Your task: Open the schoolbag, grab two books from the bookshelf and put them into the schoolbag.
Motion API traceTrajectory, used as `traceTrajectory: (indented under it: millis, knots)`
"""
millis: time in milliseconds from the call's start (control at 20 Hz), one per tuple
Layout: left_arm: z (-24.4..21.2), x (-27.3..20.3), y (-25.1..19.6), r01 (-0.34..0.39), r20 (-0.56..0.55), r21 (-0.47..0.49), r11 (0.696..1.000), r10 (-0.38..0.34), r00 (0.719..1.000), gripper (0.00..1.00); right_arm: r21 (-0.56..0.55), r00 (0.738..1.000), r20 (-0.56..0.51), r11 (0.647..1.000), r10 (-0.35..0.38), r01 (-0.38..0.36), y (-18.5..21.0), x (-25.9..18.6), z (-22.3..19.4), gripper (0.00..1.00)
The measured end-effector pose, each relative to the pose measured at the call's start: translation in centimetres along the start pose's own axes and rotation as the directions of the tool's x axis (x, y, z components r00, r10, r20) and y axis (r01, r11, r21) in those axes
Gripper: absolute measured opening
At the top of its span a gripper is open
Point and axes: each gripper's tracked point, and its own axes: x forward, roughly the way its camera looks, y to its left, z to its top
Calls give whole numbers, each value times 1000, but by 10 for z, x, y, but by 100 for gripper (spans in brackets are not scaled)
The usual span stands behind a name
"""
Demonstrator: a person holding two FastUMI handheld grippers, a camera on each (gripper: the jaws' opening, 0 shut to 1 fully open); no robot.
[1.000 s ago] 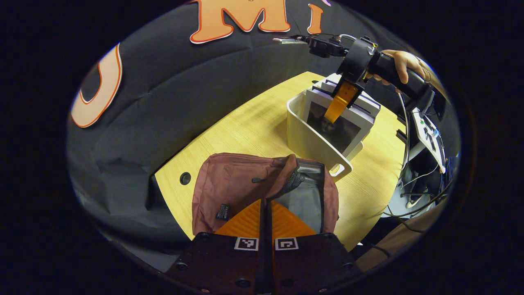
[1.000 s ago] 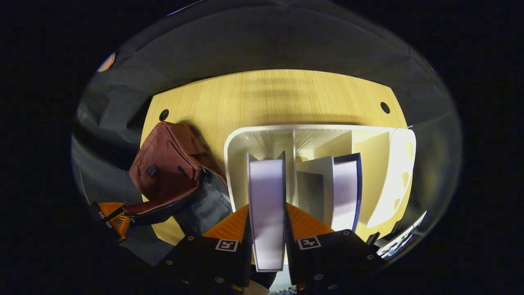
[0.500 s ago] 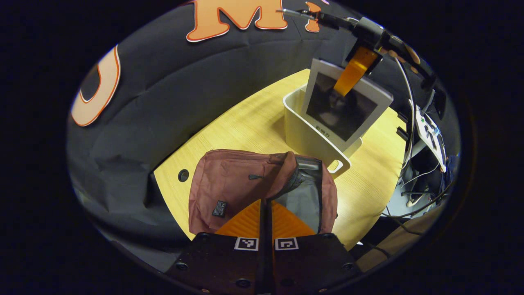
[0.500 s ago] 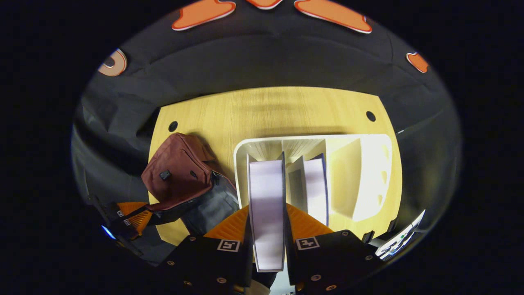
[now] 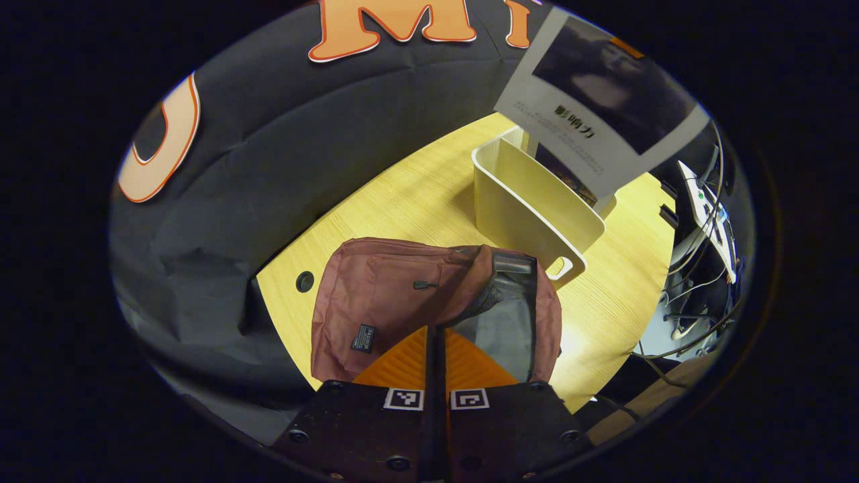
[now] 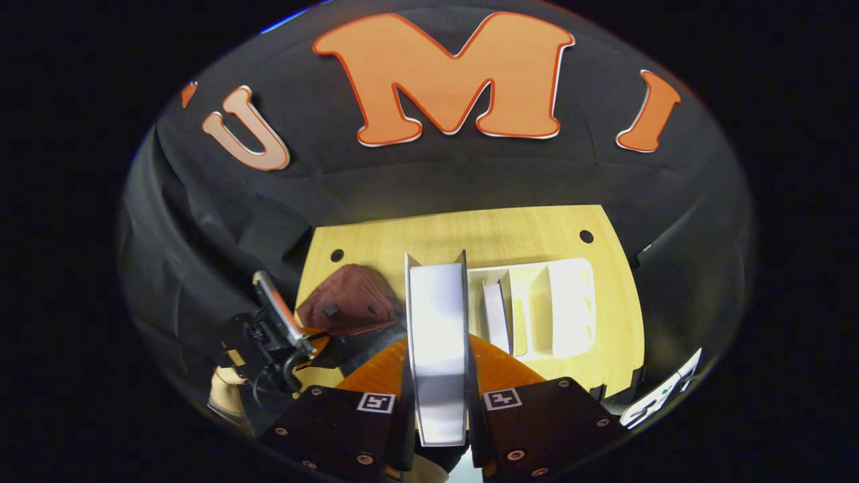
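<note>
The right claw [image 6: 439, 376] grips a book [image 6: 437, 349] between its two fingers, one pressed to each cover, with the pale page edges facing the camera. In the left gripper view the same book [image 5: 597, 121] hangs in the air above the bookshelf [image 5: 530, 208], tilted, its cover pale grey with a large dark picture and a line of small dark print under it.

The bookshelf is a cream plastic rack with upright dividers, standing on the light wooden surface [image 5: 402, 208]. In the right gripper view a second book [image 6: 495, 315] stands upright in one of its compartments [image 6: 557, 308], its white pages showing.

The schoolbag [image 5: 402, 302] lies on the surface just beside the bookshelf. It is dull red fabric with a small dark label and a zip pull; its flap is lifted, showing a grey lining inside. The left claw [image 5: 435, 355] is clenched on the edge of that flap, fingers together, holding the mouth open.
</note>
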Motion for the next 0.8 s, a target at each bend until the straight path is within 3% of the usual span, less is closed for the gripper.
traceTrajectory:
  millis: [150,300,500,800]
  knots:
    - [3,-3,1,-20,8,-4,1000,20,1000,1,89,994,72,992,83,-89,6,-14,-24,33]
    - [7,-9,3,-30,22,-6,1000,30,999,1,232,976,128,951,176,-202,7,3,-74,33]
    - [14,-18,4,-43,25,-6,999,43,999,1,443,934,161,823,318,-356,25,53,-143,33]
    - [23,-35,-4,-74,26,17,997,74,997,1,583,903,223,692,367,-426,51,143,-180,32]
